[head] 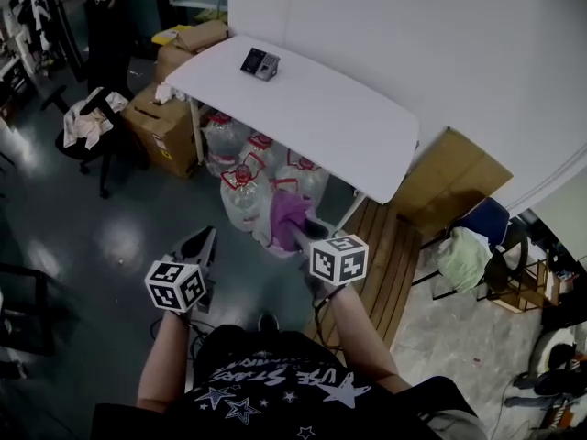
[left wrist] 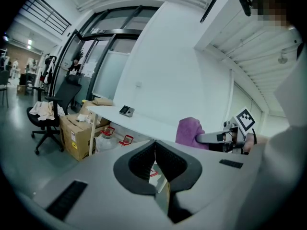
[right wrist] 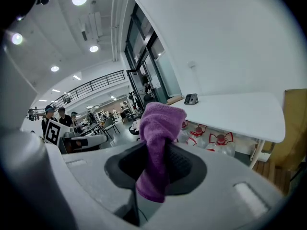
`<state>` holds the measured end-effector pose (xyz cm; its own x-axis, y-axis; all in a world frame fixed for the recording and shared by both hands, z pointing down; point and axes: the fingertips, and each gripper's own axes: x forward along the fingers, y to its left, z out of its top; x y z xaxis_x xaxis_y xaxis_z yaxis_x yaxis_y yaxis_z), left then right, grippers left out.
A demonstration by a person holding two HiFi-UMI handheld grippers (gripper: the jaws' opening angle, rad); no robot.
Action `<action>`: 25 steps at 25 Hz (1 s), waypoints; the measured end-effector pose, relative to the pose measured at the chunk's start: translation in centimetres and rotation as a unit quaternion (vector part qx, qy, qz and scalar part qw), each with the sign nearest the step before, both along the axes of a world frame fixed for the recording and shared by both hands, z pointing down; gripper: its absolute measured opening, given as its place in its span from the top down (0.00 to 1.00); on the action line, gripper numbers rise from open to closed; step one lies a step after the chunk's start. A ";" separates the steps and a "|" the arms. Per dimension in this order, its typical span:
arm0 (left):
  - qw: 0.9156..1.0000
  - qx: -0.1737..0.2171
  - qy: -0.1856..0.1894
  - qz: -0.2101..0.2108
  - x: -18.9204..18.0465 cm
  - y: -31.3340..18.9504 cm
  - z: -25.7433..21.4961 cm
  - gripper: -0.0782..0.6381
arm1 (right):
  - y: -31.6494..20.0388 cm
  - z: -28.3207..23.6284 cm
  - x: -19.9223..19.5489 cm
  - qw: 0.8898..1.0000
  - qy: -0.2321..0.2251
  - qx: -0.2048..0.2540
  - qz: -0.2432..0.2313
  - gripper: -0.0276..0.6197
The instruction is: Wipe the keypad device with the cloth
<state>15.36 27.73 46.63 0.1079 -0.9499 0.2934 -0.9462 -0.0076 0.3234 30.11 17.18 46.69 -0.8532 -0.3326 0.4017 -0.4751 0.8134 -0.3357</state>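
The dark keypad device (head: 260, 63) stands at the far end of a white table (head: 348, 136); it also shows small in the left gripper view (left wrist: 126, 110) and the right gripper view (right wrist: 191, 98). My right gripper (head: 296, 236) is shut on a purple cloth (head: 288, 211), which bunches up above the jaws (right wrist: 158, 126) and hangs below them. The left gripper (head: 202, 243) is shut with nothing in it, its jaws meeting (left wrist: 154, 143). Both are held over the floor, well short of the table. The cloth (left wrist: 189, 131) sits to the right in the left gripper view.
Several large water jugs (head: 246, 191) stand under the table. Cardboard boxes (head: 161, 122) and an office chair (head: 87, 128) draped with clothes are to the left. A wooden pallet (head: 387, 246) lies at the table's right end, with a chair (head: 470, 246) beyond.
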 end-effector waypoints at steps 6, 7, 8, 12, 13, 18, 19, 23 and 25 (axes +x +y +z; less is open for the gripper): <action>1.000 0.000 0.002 -0.012 -1.0 0.0 0.1 0.88 | -1.0 0.7 -1.7 1.000 0.005 -0.010 -0.017 0.81; 1.000 0.001 0.002 -0.015 -1.4 -0.1 0.1 0.88 | -1.2 0.7 -2.2 1.000 0.005 -0.010 -0.017 0.81; 1.000 0.002 0.004 -0.018 -2.0 -0.1 0.1 0.88 | -1.3 0.8 -2.7 1.000 0.006 -0.011 -0.018 0.81; 1.000 0.008 0.010 -0.026 -4.4 -0.9 -0.3 0.88 | -1.6 0.8 -4.9 0.999 0.016 -0.011 -0.025 0.81; 1.000 0.009 0.012 -0.027 -5.0 -1.2 -0.4 0.88 | -1.8 0.8 -5.4 0.999 0.019 -0.012 -0.026 0.81; 1.000 0.005 0.017 -0.006 -7.9 -4.1 -0.2 0.88 | -4.5 0.3 -8.2 1.000 0.019 -0.013 -0.002 0.81; 1.000 0.006 0.014 0.001 -8.7 -4.7 -0.3 0.88 | -5.0 0.2 -8.9 1.000 0.018 -0.013 0.002 0.81; 1.000 0.009 0.019 0.010 -12.8 -6.7 -0.4 0.88 | -6.8 0.1 -12.2 0.999 0.019 -0.012 0.022 0.81; 1.000 0.007 0.021 0.012 -14.9 -7.4 -0.2 0.88 | -7.3 0.2 -14.1 0.999 0.018 -0.014 0.028 0.81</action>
